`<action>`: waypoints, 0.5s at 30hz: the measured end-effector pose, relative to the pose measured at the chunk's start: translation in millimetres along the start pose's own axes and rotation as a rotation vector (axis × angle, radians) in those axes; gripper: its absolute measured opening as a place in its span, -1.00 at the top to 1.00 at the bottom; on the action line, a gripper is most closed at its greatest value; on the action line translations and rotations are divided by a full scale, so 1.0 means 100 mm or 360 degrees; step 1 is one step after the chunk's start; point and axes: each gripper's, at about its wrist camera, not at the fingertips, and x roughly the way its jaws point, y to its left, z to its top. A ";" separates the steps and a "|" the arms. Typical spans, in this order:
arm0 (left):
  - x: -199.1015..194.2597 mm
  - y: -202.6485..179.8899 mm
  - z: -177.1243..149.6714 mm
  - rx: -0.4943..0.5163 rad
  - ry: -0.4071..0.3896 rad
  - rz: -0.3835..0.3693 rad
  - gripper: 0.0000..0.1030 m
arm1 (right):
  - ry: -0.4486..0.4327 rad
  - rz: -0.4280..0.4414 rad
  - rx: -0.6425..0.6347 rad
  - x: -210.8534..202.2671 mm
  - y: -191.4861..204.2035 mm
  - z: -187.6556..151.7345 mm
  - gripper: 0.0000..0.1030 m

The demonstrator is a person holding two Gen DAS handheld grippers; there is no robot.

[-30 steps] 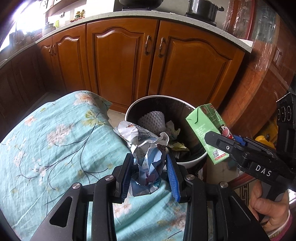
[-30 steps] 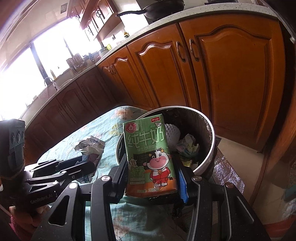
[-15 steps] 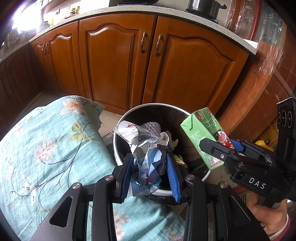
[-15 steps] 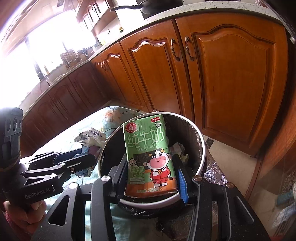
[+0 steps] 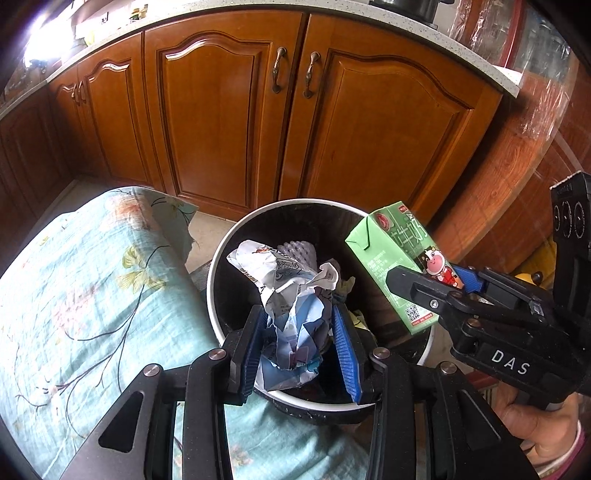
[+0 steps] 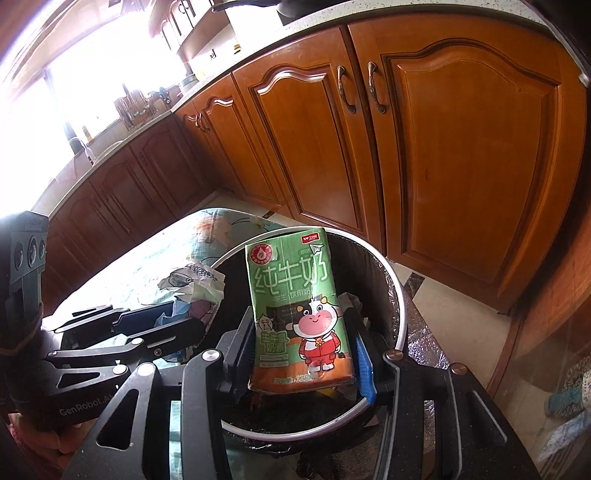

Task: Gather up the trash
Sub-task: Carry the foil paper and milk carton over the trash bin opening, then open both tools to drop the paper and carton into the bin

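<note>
Your left gripper (image 5: pixel 299 339) is clamped on crumpled wrappers (image 5: pixel 291 295), your right gripper (image 6: pixel 306 350) on the green milk carton (image 6: pixel 295 306), both over the bin (image 6: pixel 400 317) (cow print only faces the right wrist view).

Left tongs (image 5: pixel 299 343) clamped; right tongs (image 6: pixel 304 349) clamped.

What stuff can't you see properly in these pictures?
- Bottom of the bin: both views, covered by the crumpled wrapper, the milk carton and the grippers.
- Pot on the counter: left wrist view, cut off by the top edge.
- Things by the window: right wrist view, washed out by glare.
- Small print on the carton: too small to read.
</note>
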 end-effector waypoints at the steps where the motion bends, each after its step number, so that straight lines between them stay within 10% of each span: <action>1: 0.01 0.01 0.01 0.0003 0.0003 0.0004 0.30 | 0.0006 0.0001 0.0002 0.02 -0.01 0.01 0.10; 15: 0.13 -0.04 0.07 0.0033 0.0036 0.0006 0.25 | 0.0041 -0.0004 0.0005 0.08 -0.07 0.07 0.10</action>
